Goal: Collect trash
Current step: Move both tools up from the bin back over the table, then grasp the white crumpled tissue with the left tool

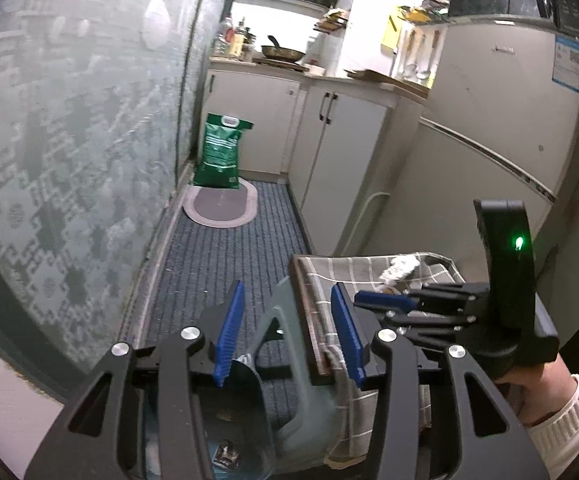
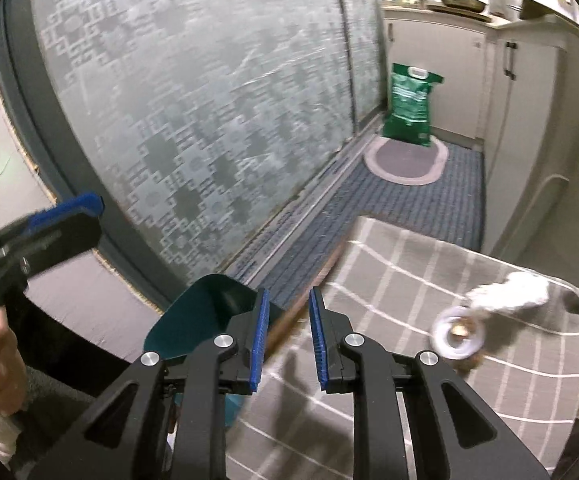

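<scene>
My left gripper [image 1: 288, 288] is open, with nothing between its blue pads. Below and beyond it stands a trash bin [image 1: 241, 436] with a clear liner, a scrap of wrapper inside, and its grey-green lid [image 1: 289, 320] tipped up. To the right is a table under a grey checked cloth [image 1: 341, 268]. A crumpled white tissue [image 2: 513, 288] and a small white round dish [image 2: 457, 332] holding something brown lie on it. My right gripper [image 2: 289, 291] hovers over the table's near edge, its pads a narrow gap apart and empty. The bin lid [image 2: 201, 312] is to its left.
A frosted patterned glass door [image 1: 69, 140] runs along the left. A striped blue floor mat [image 1: 225, 272] leads to an oval mat [image 1: 221, 204] and a green bag [image 1: 221, 152]. White cabinets [image 1: 341, 160] and a fridge [image 1: 489, 120] line the right.
</scene>
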